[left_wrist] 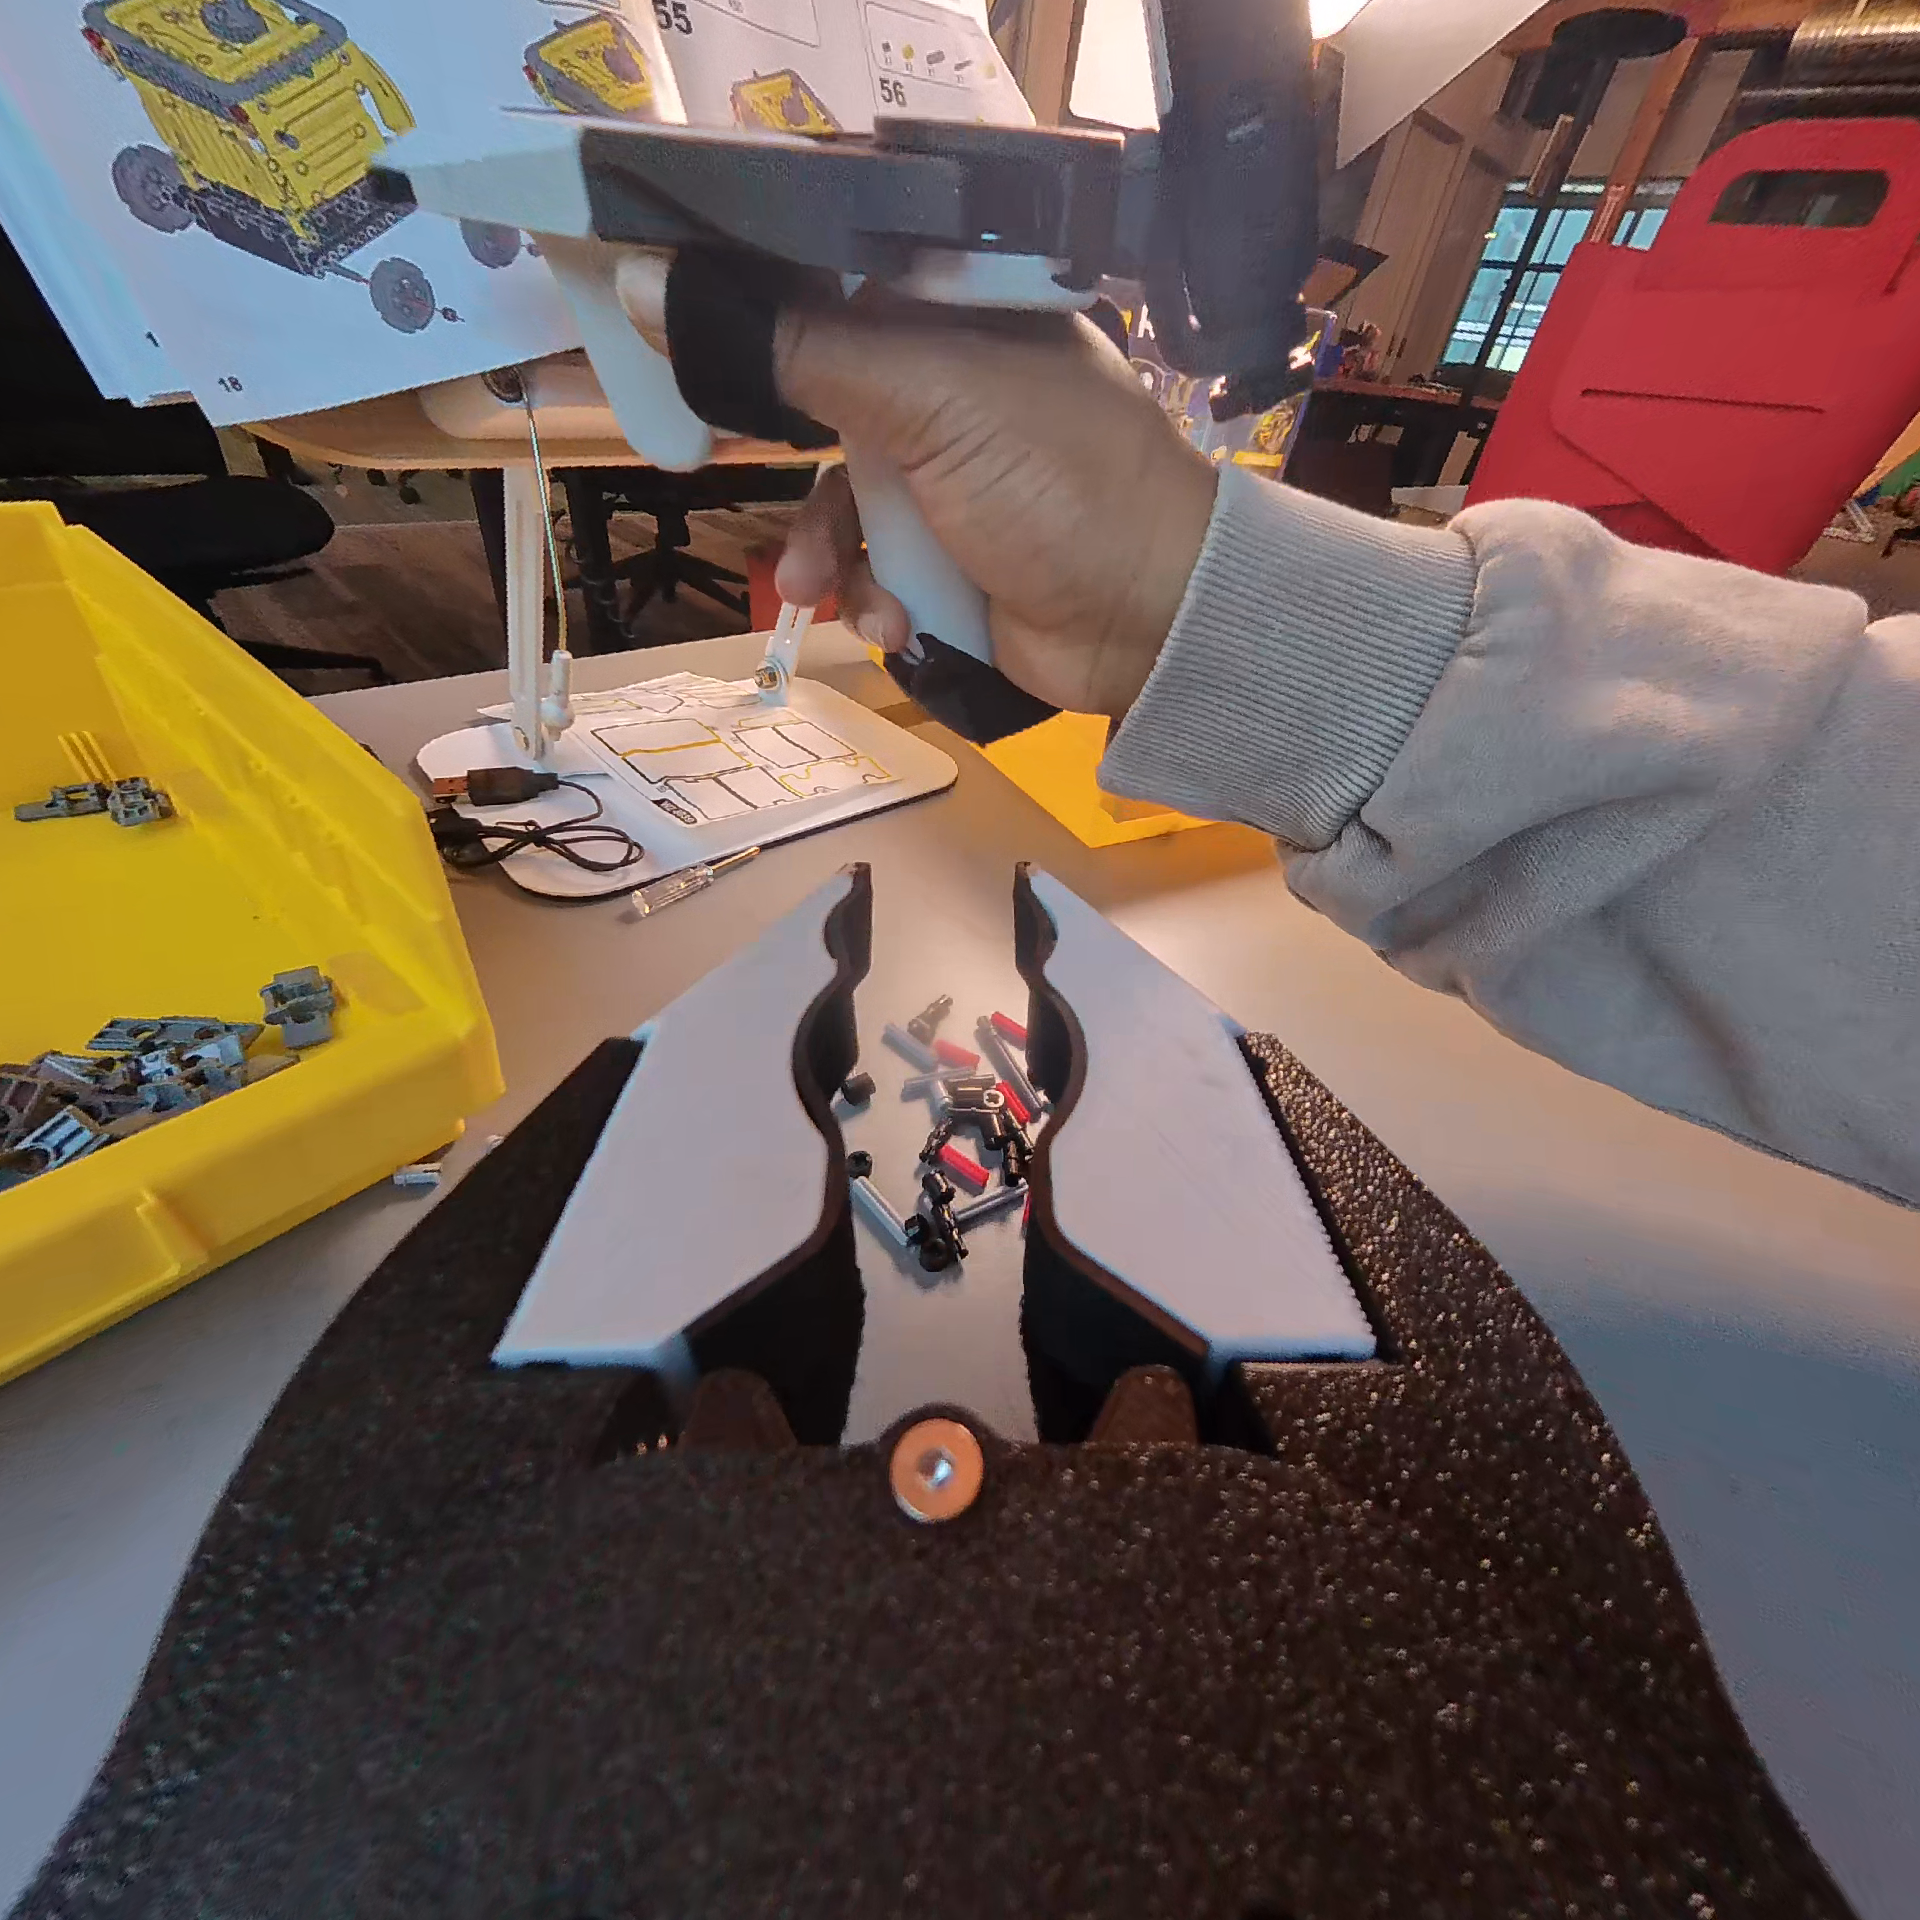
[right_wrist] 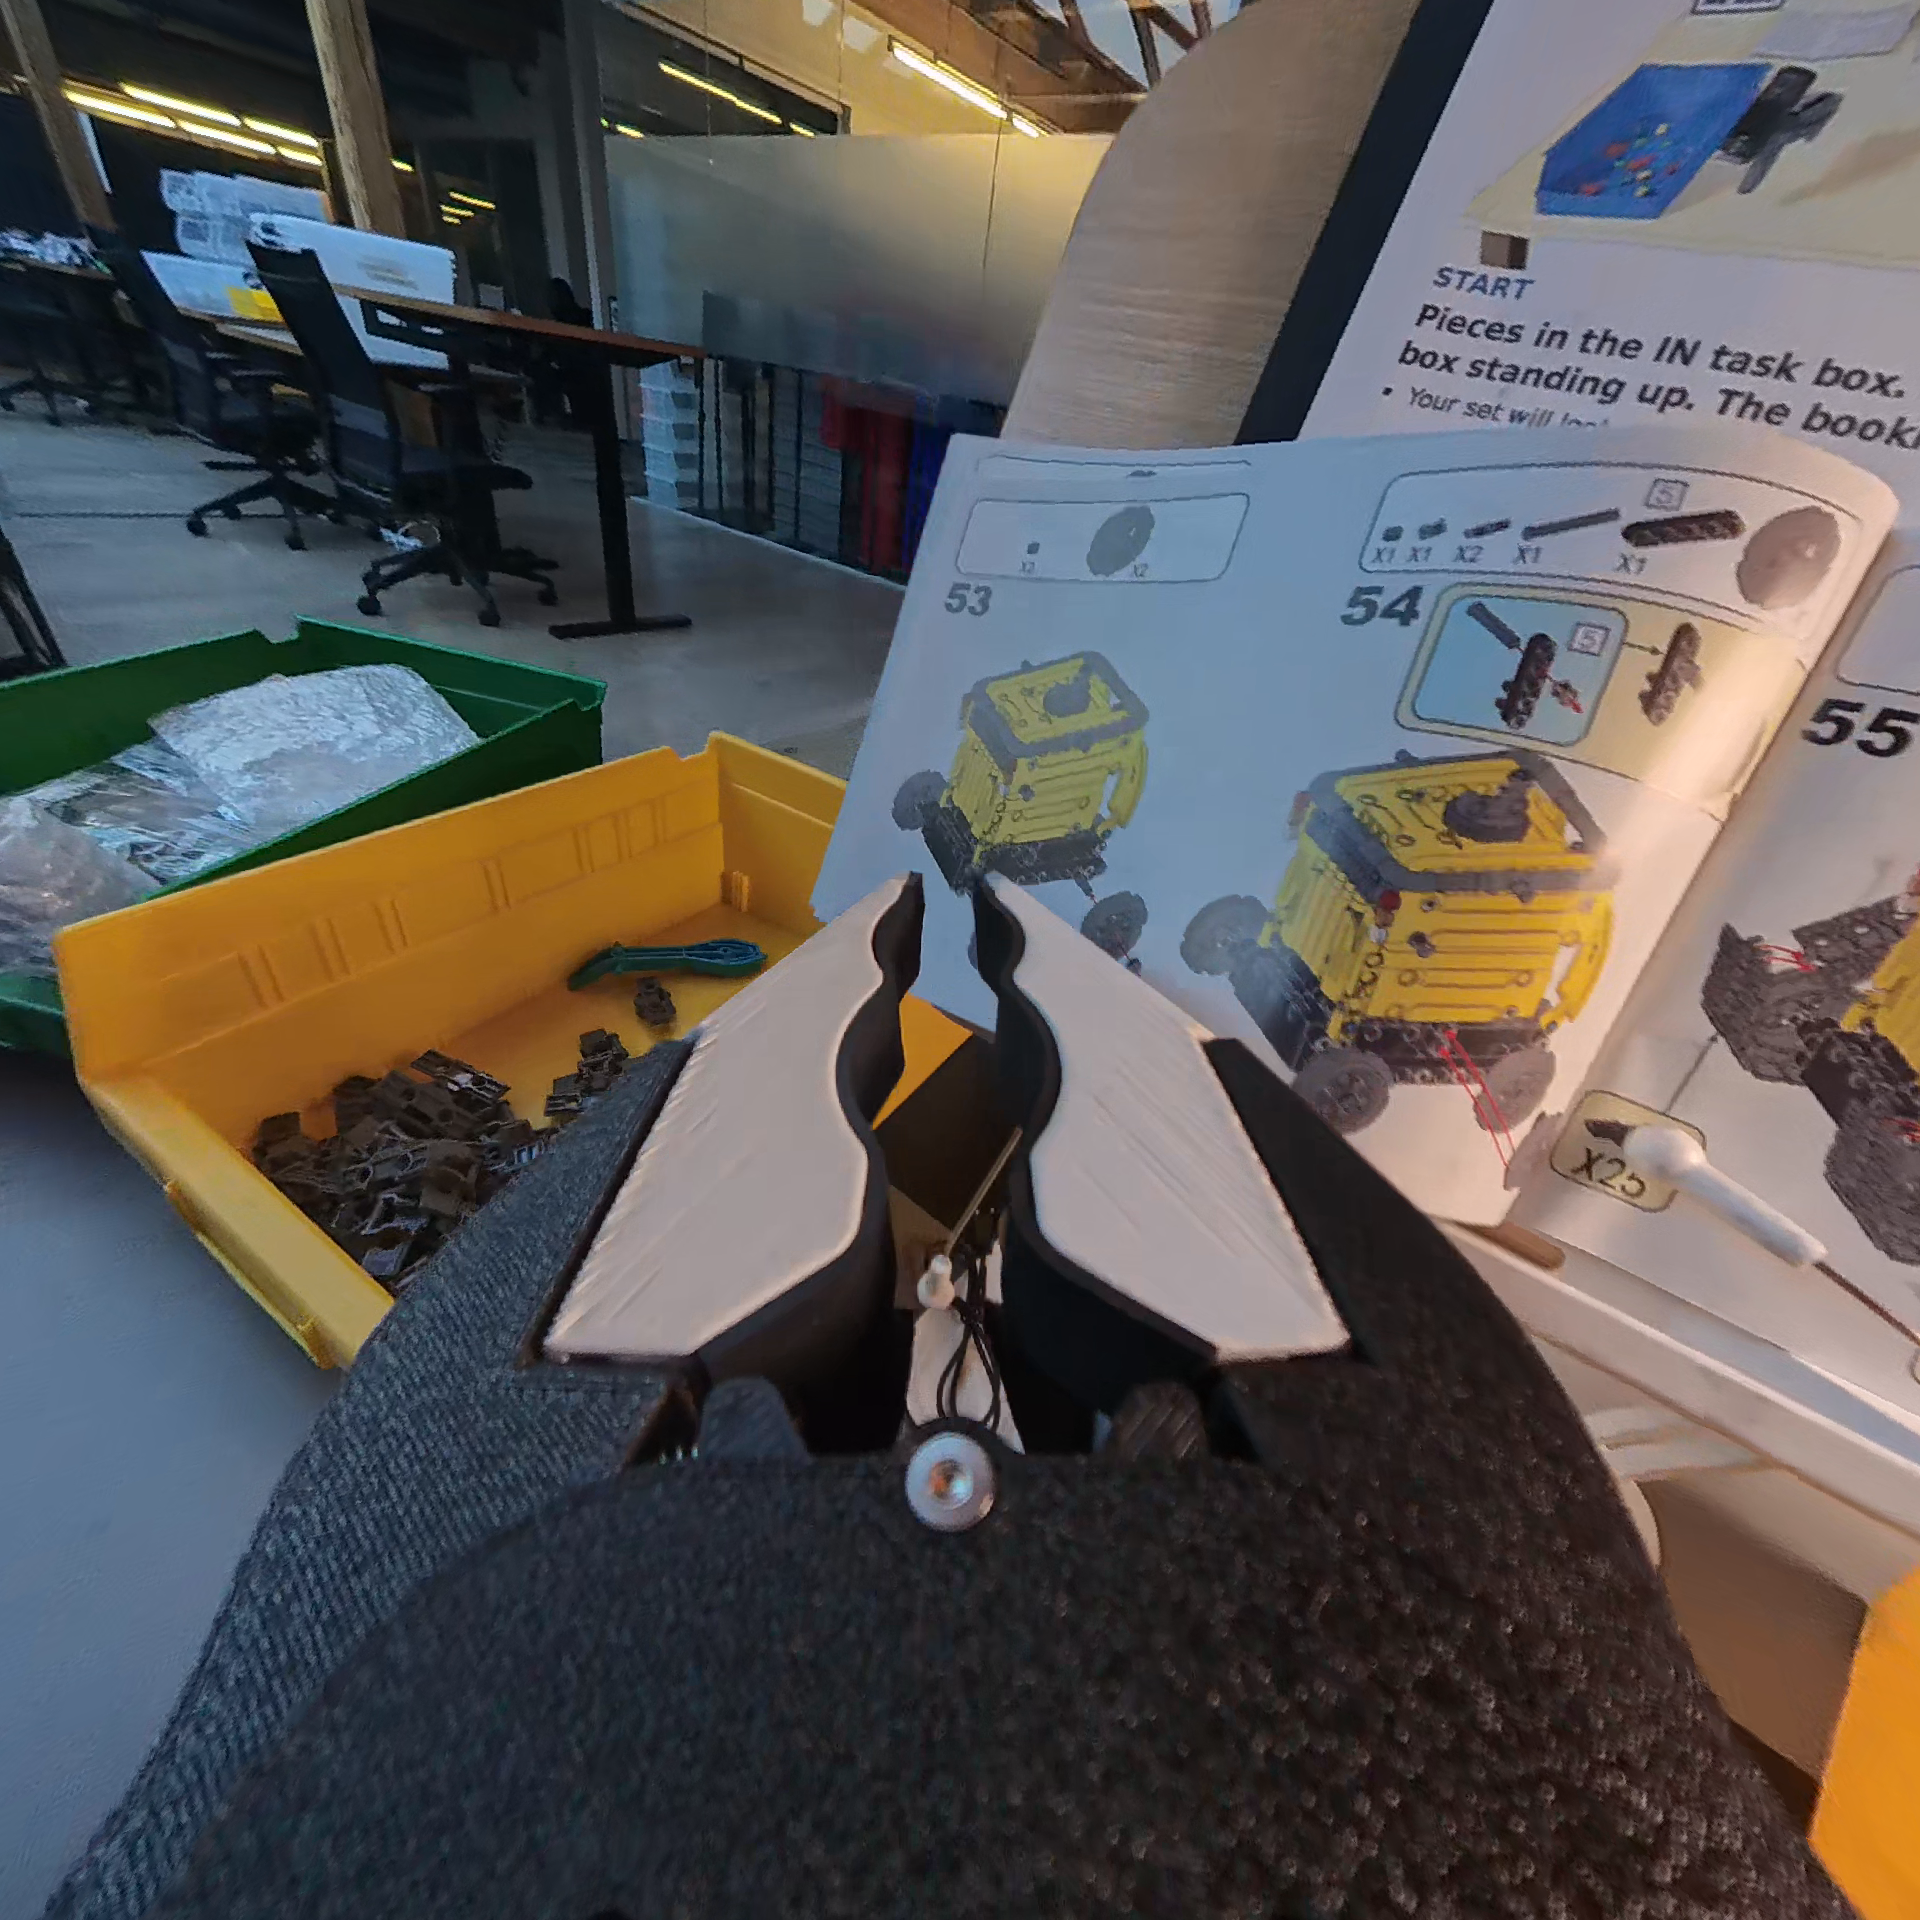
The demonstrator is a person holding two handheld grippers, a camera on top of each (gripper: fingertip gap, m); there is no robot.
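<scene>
1. My left gripper [left_wrist: 943, 883] hangs low over the grey desk [left_wrist: 1558, 1351], its fingers [left_wrist: 727, 1122] apart and holding nothing.
2. Between those fingers, on the desk below, lies a loose scatter of small pins [left_wrist: 961, 1122] in black, grey and red (too small for me to tell more).
3. To the left stands a yellow bin [left_wrist: 312, 831] with grey and brown connector parts [left_wrist: 135, 1070] heaped in its near corner; one small pale piece [left_wrist: 418, 1175] lies on the desk just beside the bin.
4. Beyond the fingertips, a white stand base [left_wrist: 914, 774] carries a sheet of outlined shapes [left_wrist: 727, 764], a coiled black USB cable [left_wrist: 520, 821] and a small clear-handled screwdriver [left_wrist: 691, 881] at its near edge.
5. Above, a hand [left_wrist: 997, 499] in a pale grey sleeve [left_wrist: 1558, 790] grips the white handle of my right gripper, raised before the open instruction booklet [left_wrist: 260, 208].
6. In the right wrist view, my right gripper [right_wrist: 948, 883] has its fingers [right_wrist: 769, 1122] nearly together, a narrow gap showing at the tips and nothing clamped between them.
7. Those tips sit just in front of the lower left corner of the booklet [right_wrist: 1351, 779], open to pictures of a yellow vehicle; whether they touch the page I cannot tell.
8. Left of the right gripper, the yellow bin [right_wrist: 416, 935] holds the dark parts [right_wrist: 416, 1153] and a green tool [right_wrist: 665, 961]; behind it, a green bin [right_wrist: 540, 717] holds clear plastic bags [right_wrist: 260, 748].
</scene>
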